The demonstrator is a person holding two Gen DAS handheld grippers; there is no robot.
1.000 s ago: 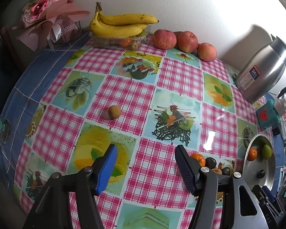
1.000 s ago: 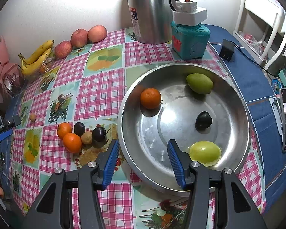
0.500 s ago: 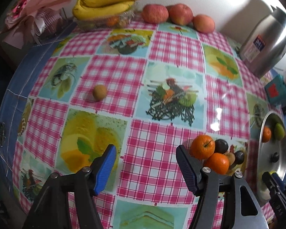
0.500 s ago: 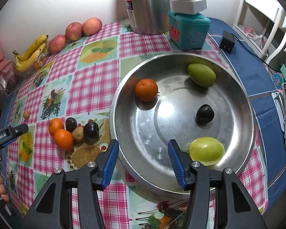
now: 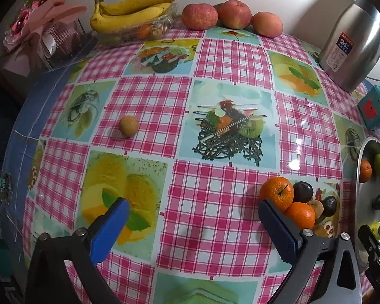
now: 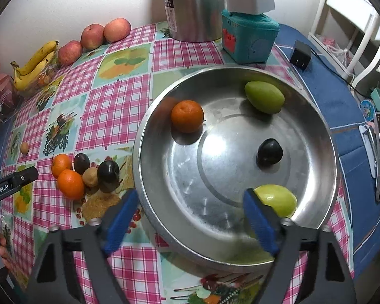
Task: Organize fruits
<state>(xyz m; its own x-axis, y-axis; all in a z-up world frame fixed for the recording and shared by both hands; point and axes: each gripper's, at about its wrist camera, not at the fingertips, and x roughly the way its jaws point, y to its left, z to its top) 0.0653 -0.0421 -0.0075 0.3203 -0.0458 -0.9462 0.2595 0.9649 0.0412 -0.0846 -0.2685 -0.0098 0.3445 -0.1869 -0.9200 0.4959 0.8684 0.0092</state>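
A steel bowl (image 6: pixel 316 116) holds an orange (image 6: pixel 187 116), a green mango (image 6: pixel 264 97), a dark plum (image 6: pixel 269 152) and a yellow-green fruit (image 6: pixel 278 200). My right gripper (image 6: pixel 190 217) is open and empty over the bowl's near rim. Left of the bowl lies a cluster: two oranges (image 6: pixel 69 183) (image 5: pixel 277 192), two dark plums (image 6: pixel 108 171) and a small brown fruit (image 6: pixel 90 176). My left gripper (image 5: pixel 192 225) is open and empty above the cloth, its right finger beside the oranges. A lone small brown fruit (image 5: pixel 128 126) lies further left.
Bananas (image 5: pixel 134 8) on a clear box and three apples (image 5: pixel 233 16) line the back wall. A steel kettle (image 5: pixel 352 48) and a teal box (image 6: pixel 248 38) stand behind the bowl. A pink bouquet (image 5: pixel 38 27) is at the far left. A black adapter (image 6: pixel 301 54) lies on blue cloth.
My left gripper has swung right and toward the fruit cluster, which now sits by its right finger. My right gripper has drawn slightly closer to the bowl. Both stay open.
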